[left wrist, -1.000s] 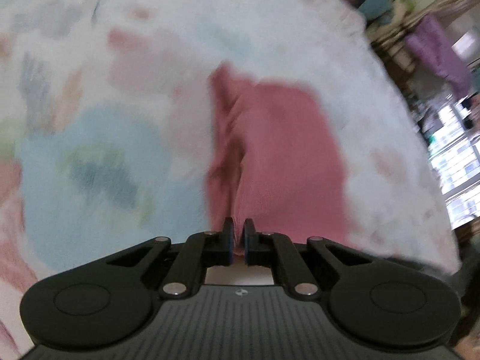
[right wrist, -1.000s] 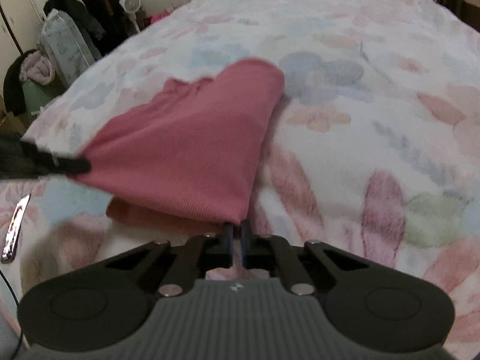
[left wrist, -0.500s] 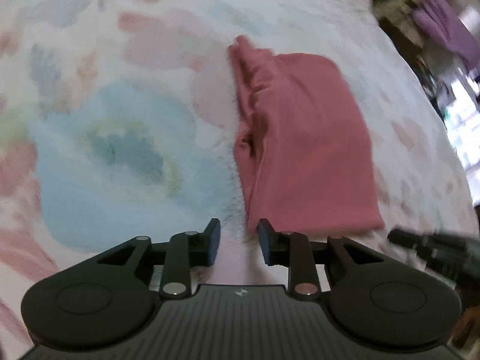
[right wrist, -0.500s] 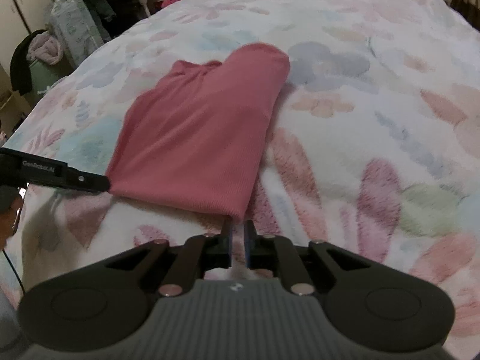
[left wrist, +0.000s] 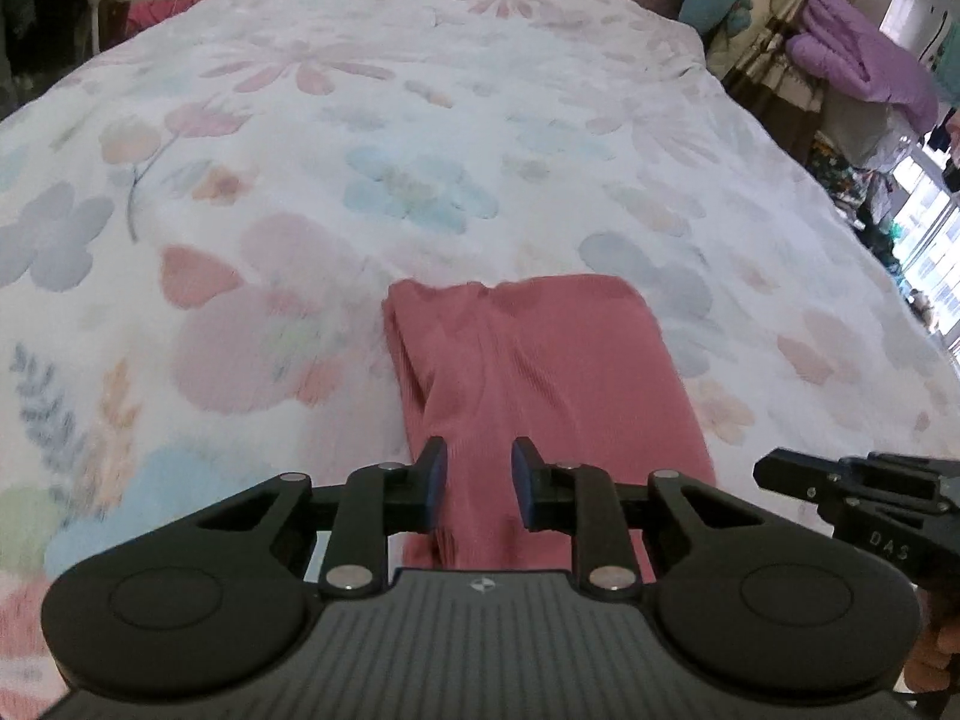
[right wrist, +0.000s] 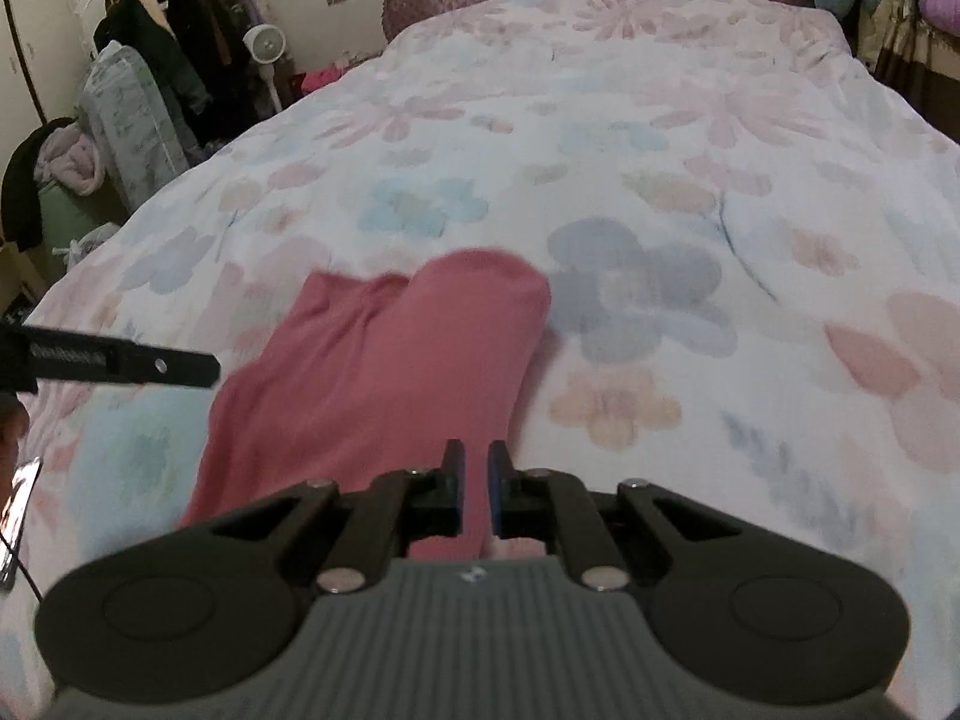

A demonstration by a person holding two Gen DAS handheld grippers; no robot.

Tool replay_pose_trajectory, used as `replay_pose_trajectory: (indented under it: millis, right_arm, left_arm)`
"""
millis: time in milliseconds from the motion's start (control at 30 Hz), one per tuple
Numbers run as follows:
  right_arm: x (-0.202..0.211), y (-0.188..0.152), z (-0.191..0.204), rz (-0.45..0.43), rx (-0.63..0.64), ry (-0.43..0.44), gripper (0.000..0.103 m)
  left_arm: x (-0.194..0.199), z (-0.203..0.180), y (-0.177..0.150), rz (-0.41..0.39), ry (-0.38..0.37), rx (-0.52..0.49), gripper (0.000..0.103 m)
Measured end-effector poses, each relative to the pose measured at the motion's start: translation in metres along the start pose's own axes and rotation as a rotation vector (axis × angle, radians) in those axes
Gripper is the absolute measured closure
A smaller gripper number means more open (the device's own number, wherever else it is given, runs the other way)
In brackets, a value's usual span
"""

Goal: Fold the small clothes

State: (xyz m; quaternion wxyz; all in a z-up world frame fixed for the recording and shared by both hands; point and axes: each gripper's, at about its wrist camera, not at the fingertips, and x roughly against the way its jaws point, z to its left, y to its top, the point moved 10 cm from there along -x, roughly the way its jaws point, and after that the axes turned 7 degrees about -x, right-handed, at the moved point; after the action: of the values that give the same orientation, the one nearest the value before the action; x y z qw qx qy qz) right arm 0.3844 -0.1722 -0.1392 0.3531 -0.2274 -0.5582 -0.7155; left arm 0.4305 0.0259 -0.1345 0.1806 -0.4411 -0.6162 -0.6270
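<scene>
One garment (left wrist: 540,384), a pink ribbed knit, lies folded into a narrow stack on the bed (left wrist: 420,120), close to the near edge and about midway between the left and right edges. The fold appears to have been laid lengthwise, giving a compact rectangle. Its far end is uneven: a rounded lobe sits beside a flatter, lower layer, so the layers are not fully aligned there.

Left claw (left wrist: 478,483): its jaws have just been closing a little, yet they stand spread, one on each side of the cloth's near left part. The pads do not press the fabric, so this is judged a release, not a grip. The spread gap lets the claw clear the stack without dragging the top layer.

Right claw (right wrist: 476,492): jaws almost pressed together, with a thin slot left. Pink cloth shows through the slot, but it appears to lie beyond the claw, not pinched.

Judgement: the present fold is set down. Further smoothing or another fold may be required at the far end.
</scene>
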Motion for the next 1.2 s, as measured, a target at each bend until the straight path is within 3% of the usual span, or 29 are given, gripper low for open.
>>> replay_pose_trajectory:
  millis: [167,400,633,667,700,733,767,833,933,1200]
  right_arm:
    - [-0.029,0.008,0.005,0.019,0.016,0.012,0.101]
    - [-0.068,-0.020,-0.016,0.100,-0.017,-0.030,0.102]
    - [-0.047,-0.005,-0.023,0.068,-0.054,0.015,0.095]
    - [-0.043,-0.001,-0.025,0.059,-0.068,0.025,0.093]
    - [-0.038,0.004,-0.027,0.049,-0.086,0.036,0.084]
    - [-0.035,0.008,-0.028,0.039,-0.108,0.049,0.072]
    - [-0.033,0.013,-0.030,0.031,-0.133,0.064,0.069]
    - [-0.032,0.023,-0.033,0.020,-0.203,0.108,0.060]
    - [-0.039,0.035,-0.039,0.010,-0.321,0.164,0.040]
    - [-0.084,0.046,-0.053,0.059,-0.523,0.257,0.038]
  left_arm:
    - [-0.022,0.015,-0.006,0.038,0.032,0.001,0.085]
    - [-0.055,0.051,-0.047,0.153,0.092,0.054,0.090]
    - [-0.024,0.057,-0.026,0.054,0.041,0.095,0.090]
    - [-0.017,0.059,-0.019,0.024,0.042,0.106,0.084]
    - [-0.012,0.061,-0.011,-0.007,0.038,0.124,0.080]
    - [-0.007,0.062,-0.003,-0.035,0.024,0.153,0.069]
    - [-0.004,0.063,0.005,-0.058,0.002,0.185,0.054]
    - [-0.004,0.063,0.015,-0.092,-0.048,0.247,0.039]
    - [-0.019,0.060,0.023,-0.093,-0.113,0.316,0.033]
    - [-0.074,0.077,0.017,-0.047,-0.185,0.484,0.033]
